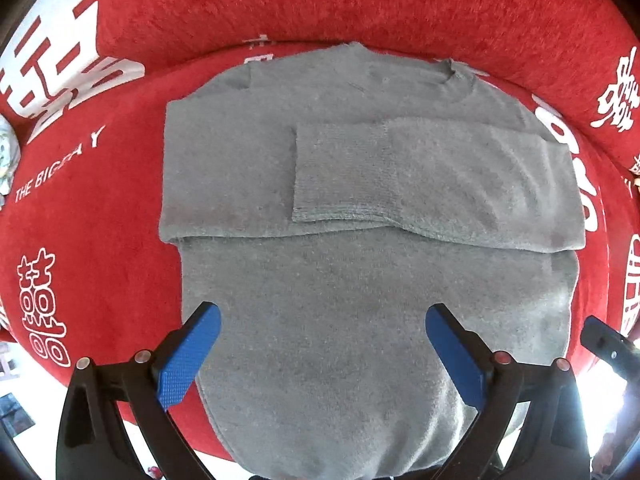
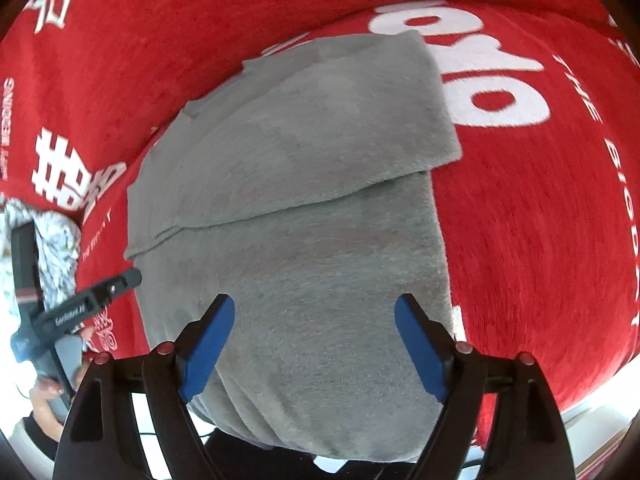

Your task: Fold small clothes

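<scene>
Fuzzy grey knit sweater lies flat on red plush cloth with white lettering, which covers the counter. Left wrist view: long axis runs 12–6, neckline at 12–1 o'clock, hem at 6 hanging off the near edge. Both sleeves are folded across the chest; the top one lies crosswise, 3 to 9, ribbed cuff pointing to 9. Left hand-held gripper sits above the lower body, blue pads spread wide, nothing between them. Right hand-held gripper is likewise above the hem end, jaws apart, empty. Patterned white fabric lies at 9 o'clock in the right view, beside the left gripper's body.
</scene>
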